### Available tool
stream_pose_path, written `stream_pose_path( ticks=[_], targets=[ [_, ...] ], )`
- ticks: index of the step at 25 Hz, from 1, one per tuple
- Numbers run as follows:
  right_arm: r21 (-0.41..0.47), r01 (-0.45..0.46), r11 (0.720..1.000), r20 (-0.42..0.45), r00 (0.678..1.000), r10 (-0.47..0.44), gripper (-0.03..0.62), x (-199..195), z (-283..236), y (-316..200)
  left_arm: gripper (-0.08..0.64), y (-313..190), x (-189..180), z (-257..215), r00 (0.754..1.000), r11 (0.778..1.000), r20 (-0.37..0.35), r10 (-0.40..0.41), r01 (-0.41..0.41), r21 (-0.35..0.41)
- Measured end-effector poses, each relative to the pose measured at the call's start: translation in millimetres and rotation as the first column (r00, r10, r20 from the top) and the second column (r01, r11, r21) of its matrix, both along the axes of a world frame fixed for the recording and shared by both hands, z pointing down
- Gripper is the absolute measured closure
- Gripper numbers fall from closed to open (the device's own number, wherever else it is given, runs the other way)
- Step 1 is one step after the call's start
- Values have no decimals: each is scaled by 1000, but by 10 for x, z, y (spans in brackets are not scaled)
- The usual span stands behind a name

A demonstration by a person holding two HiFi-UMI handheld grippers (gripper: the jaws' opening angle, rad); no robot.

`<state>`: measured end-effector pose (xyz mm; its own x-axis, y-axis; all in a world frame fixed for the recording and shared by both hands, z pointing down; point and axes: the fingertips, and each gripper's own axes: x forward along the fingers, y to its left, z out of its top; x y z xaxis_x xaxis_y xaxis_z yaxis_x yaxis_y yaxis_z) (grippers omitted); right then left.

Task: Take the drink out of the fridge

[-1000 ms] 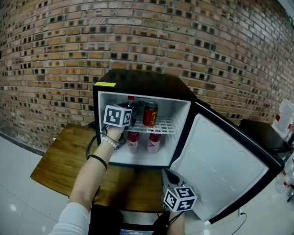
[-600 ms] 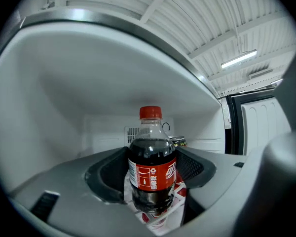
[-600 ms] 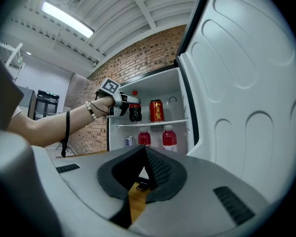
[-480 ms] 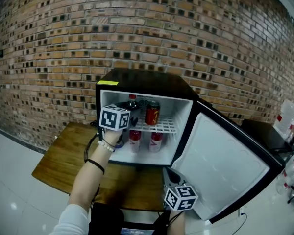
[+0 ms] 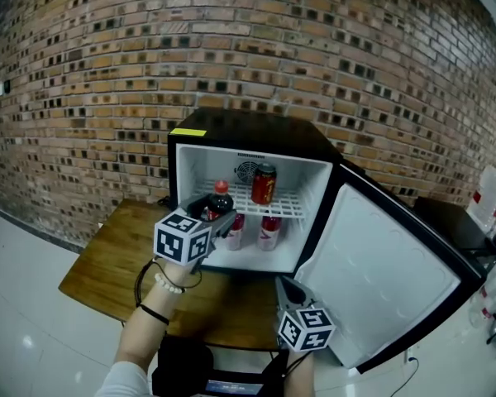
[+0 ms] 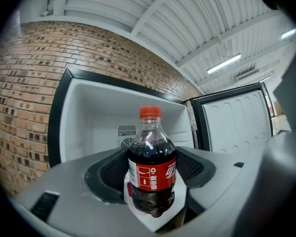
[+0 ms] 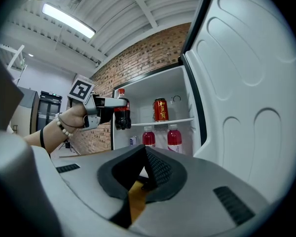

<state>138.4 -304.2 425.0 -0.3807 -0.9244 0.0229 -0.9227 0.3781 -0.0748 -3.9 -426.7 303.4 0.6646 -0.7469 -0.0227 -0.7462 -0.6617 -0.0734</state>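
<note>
A cola bottle (image 5: 220,199) with a red cap and red label hangs upright just outside the open black mini fridge (image 5: 250,132), in front of its left side. My left gripper (image 5: 216,214) is shut on it, and its pads press the bottle (image 6: 151,149) at the label on both sides. The right gripper view shows the bottle (image 7: 121,115) in the air left of the shelves. My right gripper (image 5: 288,291) is low, near the bottom of the fridge door (image 5: 388,275). It is shut with nothing in it (image 7: 144,158).
A red can (image 5: 264,184) stands on the wire shelf. Two red-capped pink bottles (image 5: 234,231) (image 5: 270,231) stand below it. The fridge sits on a wooden table (image 5: 116,255) against a brick wall. The door swings out to the right.
My left gripper has pulled back out of the fridge, down and toward me, with the cola bottle in it. The right gripper has hardly moved.
</note>
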Motion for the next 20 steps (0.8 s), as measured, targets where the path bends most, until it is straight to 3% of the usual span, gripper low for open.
stream_pose_path(
  ticks=[11,20],
  targets=[
    [-21,11,1000,-6,1000,-11,575,-31,70,-27,261,304,-184,1036,999,997,-31,10,-12,-80],
    [-19,17,1000,-12,1000,-17,575,-39,66,-47,262,328,-320,1810,999,997,-13,-37,36,-74]
  ],
)
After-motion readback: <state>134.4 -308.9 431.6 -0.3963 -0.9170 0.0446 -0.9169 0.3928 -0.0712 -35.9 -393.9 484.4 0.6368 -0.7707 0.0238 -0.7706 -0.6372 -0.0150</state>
